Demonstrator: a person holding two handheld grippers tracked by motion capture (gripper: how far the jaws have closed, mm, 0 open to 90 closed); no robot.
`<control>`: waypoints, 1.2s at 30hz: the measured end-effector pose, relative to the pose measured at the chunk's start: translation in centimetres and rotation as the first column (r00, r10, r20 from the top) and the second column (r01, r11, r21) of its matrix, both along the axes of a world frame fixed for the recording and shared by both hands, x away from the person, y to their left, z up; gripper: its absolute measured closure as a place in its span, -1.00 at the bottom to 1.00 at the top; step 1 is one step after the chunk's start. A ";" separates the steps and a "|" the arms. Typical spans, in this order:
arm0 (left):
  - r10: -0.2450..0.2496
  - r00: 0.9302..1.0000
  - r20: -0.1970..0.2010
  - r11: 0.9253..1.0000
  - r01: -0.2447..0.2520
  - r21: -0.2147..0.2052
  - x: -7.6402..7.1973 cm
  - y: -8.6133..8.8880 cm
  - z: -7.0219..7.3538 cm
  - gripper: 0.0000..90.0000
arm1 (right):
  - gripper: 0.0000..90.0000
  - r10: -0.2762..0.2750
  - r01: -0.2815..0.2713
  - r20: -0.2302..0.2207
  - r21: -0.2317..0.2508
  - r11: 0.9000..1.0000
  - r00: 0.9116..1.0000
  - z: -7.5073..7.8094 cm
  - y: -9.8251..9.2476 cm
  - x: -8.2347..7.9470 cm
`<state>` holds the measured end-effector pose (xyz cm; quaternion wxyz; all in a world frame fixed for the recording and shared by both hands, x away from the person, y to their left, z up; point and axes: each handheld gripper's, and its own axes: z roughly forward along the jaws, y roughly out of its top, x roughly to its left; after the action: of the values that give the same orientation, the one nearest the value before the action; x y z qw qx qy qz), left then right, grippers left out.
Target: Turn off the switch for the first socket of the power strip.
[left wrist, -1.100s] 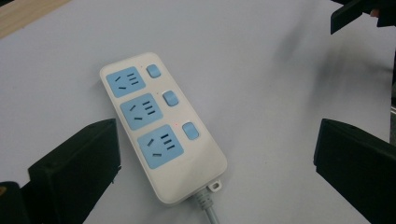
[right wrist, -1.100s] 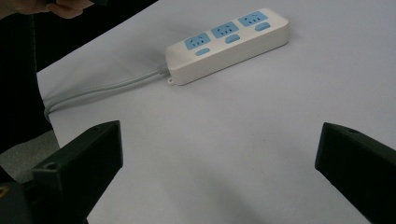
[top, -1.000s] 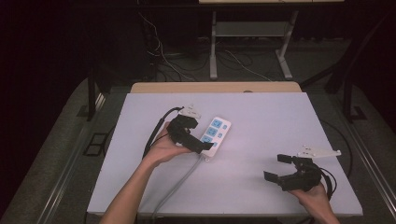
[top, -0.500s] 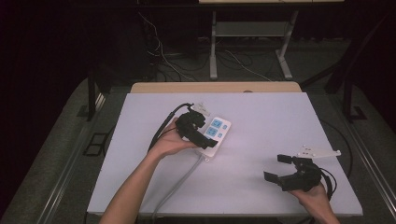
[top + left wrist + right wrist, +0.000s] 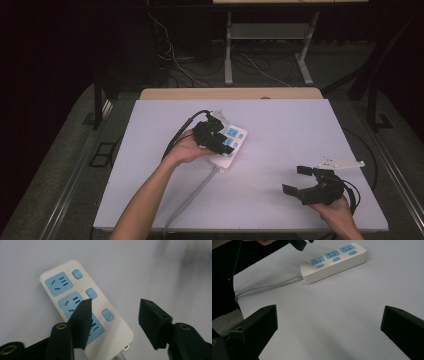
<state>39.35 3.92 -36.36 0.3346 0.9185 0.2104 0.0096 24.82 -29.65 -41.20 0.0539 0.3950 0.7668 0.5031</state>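
**White power strip under 2 grippers**

White plastic forms 1 power strip [image 5: 229, 143] lying near the middle of the pale surface [image 5: 280, 130], carrying 3 blue sockets and 3 blue switches, with 1 grey cord [image 5: 265, 286] trailing off its end. The left gripper [image 5: 113, 312] hovers just above the strip, its fingers [image 5: 81, 317] half apart after just closing in, clasping nothing; 1 finger overlaps the middle socket. The right gripper [image 5: 300, 179], well apart near the surface's right edge, holds its fingers wide and empty.
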 end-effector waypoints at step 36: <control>-0.024 0.998 -0.058 0.996 0.029 0.081 1.5 -2.1 -3.5 0.99 | -0.99 -0.018 0.018 0.014 -0.001 1.000 1.000 0.2 -0.3 -0.2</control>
<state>40.90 1.77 -39.86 0.2908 0.9340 0.2070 -0.0125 24.63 -29.94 -40.98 0.0637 0.3983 0.7631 0.5049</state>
